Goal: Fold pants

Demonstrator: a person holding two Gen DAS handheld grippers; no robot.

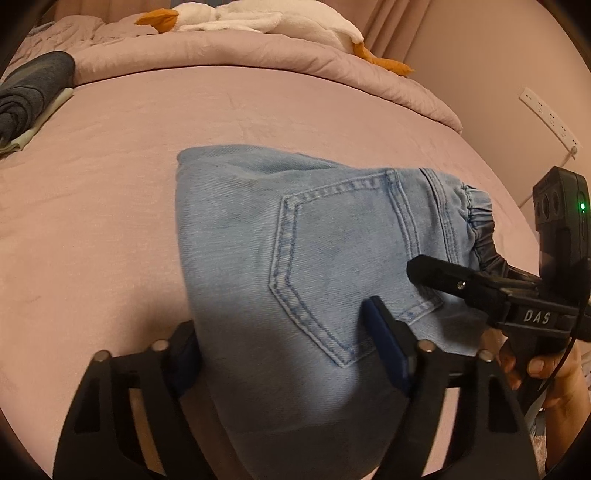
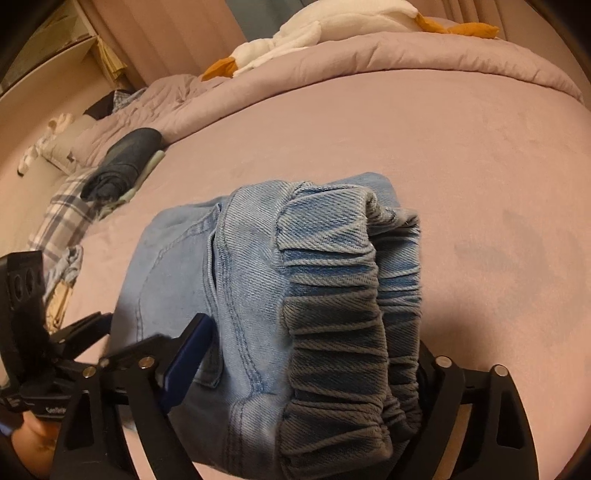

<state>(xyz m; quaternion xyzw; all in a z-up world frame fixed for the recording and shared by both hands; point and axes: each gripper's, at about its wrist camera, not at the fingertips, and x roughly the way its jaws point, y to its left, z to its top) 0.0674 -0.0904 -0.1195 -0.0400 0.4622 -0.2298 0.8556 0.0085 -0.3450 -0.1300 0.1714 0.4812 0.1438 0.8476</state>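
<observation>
Folded light-blue jeans [image 1: 295, 258] lie as a thick bundle on the pink bed, back pocket up. My left gripper [image 1: 284, 350] has its fingers on either side of the bundle's near end, closed against the denim. My right gripper [image 2: 306, 373] clamps the elastic waistband end [image 2: 351, 314] of the same jeans [image 2: 192, 266]. In the left wrist view the right gripper [image 1: 461, 284] shows at the right, at the waistband. In the right wrist view the left gripper [image 2: 74, 350] shows at the lower left.
A pink sheet [image 1: 110, 184] covers the bed, with a rolled duvet [image 1: 258, 55] and a white plush goose [image 1: 240, 18] at the back. A folded dark garment [image 1: 29, 96] lies at the far left, plaid cloth [image 2: 62, 210] beside it. A power strip [image 1: 546, 114] hangs on the wall.
</observation>
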